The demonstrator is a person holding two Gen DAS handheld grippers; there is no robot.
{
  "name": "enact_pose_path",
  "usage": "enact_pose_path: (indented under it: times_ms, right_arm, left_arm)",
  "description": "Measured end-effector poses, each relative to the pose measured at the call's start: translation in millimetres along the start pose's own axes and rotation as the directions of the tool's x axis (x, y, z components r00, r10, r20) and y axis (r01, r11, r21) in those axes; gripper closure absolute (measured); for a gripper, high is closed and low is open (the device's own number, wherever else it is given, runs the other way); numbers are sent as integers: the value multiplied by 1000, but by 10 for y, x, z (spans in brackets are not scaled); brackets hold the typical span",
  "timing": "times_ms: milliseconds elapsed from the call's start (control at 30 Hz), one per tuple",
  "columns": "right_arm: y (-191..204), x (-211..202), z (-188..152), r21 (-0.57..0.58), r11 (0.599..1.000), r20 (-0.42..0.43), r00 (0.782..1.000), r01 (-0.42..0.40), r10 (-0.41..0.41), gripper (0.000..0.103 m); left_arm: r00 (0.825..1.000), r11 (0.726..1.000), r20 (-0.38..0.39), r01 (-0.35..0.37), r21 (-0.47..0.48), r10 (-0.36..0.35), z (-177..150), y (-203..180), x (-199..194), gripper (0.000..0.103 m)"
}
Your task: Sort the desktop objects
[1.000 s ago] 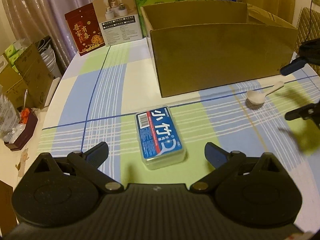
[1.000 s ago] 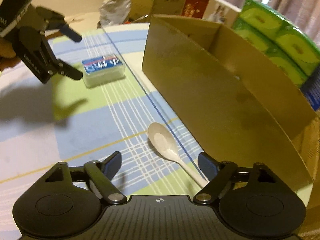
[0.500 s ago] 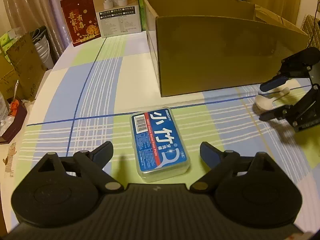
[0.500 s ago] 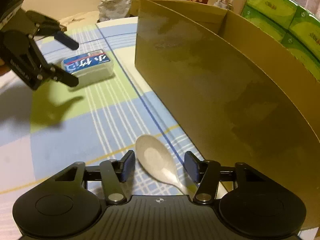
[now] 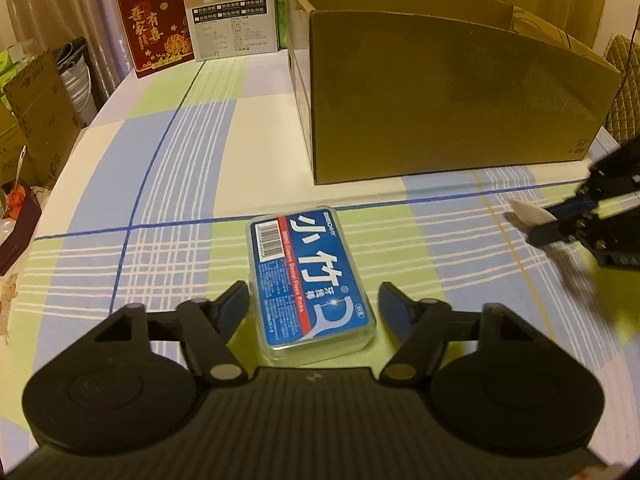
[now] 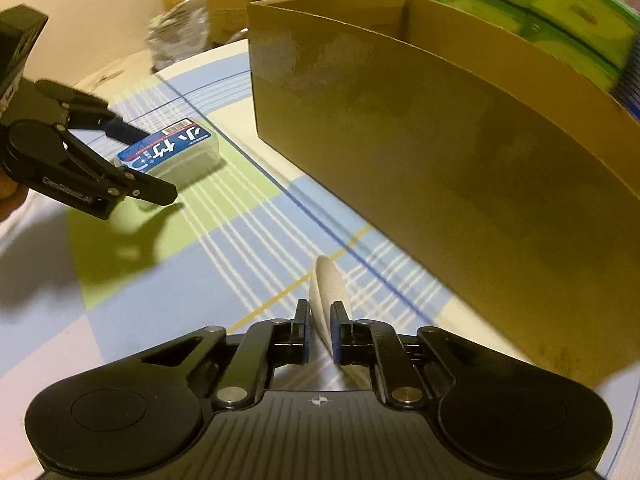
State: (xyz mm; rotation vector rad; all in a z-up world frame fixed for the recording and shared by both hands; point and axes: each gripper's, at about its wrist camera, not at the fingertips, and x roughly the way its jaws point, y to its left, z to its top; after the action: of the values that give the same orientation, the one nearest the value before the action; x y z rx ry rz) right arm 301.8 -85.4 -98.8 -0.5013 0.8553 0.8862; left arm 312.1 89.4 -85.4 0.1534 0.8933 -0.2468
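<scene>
Spoon (image 6: 329, 295) lengthwise along right claw (image 6: 320, 334)

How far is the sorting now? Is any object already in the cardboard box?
Nothing visibly in the cardboard box yet; its inside is hidden. In hand: right gripper is shut on the white spoon; left gripper is closing around the floss box. Left: lift both into the box.

red gift box (image 5: 154, 30) beside green tissue packs (image 6: 560, 8).

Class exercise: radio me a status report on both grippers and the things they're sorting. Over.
Right gripper shut on spoon. Left gripper closing around floss box, right pad not touching. Cardboard box ahead, path clear.
</scene>
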Motion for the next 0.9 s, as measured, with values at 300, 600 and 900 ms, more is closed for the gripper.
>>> enact_pose_path:
  times_ms: [300,600,900]
  right_arm:
    - [303,-241,-181,250,963,-48,995,99,-89,98]
    - [558,-610,-538,427,898,-49,995,100,-88,97]
    - [633,-897,-799,377,926,58,997,32,-58,38]
  left_arm:
    - [1000,999,-6,26,-22,-26,-109,-83,-108,51]
    - [993,992,-11,117,41,-117,-497,-638,-602,51]
    - [994,991,14,110,75,-111,-682,-815,-773,51]
